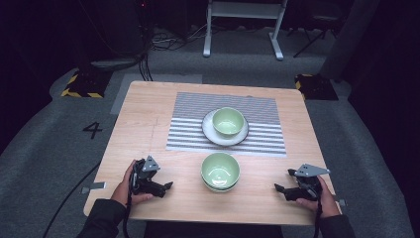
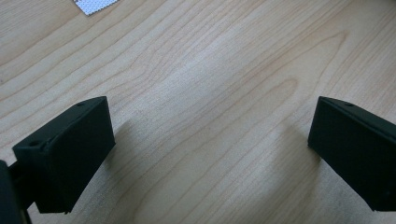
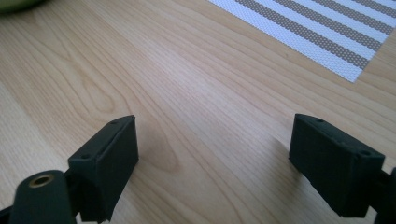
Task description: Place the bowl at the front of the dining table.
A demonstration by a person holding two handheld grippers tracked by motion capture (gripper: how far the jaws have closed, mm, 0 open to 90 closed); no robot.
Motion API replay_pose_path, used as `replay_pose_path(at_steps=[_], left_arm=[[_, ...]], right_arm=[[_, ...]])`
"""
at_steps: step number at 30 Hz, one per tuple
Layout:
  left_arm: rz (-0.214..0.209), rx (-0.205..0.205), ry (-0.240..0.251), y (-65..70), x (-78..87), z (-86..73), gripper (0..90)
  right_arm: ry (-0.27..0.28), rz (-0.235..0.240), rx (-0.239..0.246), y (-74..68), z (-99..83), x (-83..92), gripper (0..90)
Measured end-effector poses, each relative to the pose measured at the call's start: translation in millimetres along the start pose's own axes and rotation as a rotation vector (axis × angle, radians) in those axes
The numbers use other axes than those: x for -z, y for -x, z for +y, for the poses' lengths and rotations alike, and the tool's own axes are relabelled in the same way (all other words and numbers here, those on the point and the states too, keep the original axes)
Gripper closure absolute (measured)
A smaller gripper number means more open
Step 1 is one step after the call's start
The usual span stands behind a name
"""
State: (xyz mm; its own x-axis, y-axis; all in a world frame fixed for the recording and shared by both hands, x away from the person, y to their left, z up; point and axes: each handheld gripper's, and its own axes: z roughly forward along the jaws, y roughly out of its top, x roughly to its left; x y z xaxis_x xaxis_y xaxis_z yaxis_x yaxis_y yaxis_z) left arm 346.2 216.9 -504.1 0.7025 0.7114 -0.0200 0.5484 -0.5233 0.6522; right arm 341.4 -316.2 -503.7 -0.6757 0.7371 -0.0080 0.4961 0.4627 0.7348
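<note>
My right gripper [image 1: 283,191] sits low over the near right part of the wooden table [image 1: 143,124], jaws spread wide with nothing but bare wood grain between them. From the right gripper view its jaws frame empty tabletop, with a corner of the striped placemat [image 3: 327,32] lying ahead and to the right, and a sliver of green at the top left edge.

My left gripper [image 1: 167,187] rests at the near left of the table, also spread wide and holding nothing; the left gripper view gives me plain wood between the two black jaws and a small corner of the mat at the top edge.

Between the two grippers, and apart from both, stands the near green bowl [image 1: 220,169], which looks to be nested in a second bowl under it, directly on the wood just in front of the placemat's near edge. Farther back, a second green bowl [image 1: 228,120] sits on a white plate [image 1: 212,133], and that plate lies on the placemat in the middle of the table. Both jaws point roughly inward toward the near bowl.
</note>
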Motion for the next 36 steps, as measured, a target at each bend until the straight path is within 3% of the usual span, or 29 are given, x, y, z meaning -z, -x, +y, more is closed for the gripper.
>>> replay_pose_path(at_steps=[36], left_arm=[[-0.007, -0.001, 0.003, -0.2, -1.1, 0.8, 0.3]], right_arm=[[-0.002, -0.001, -0.002, 0.4, -0.1, 0.0, 14.7]])
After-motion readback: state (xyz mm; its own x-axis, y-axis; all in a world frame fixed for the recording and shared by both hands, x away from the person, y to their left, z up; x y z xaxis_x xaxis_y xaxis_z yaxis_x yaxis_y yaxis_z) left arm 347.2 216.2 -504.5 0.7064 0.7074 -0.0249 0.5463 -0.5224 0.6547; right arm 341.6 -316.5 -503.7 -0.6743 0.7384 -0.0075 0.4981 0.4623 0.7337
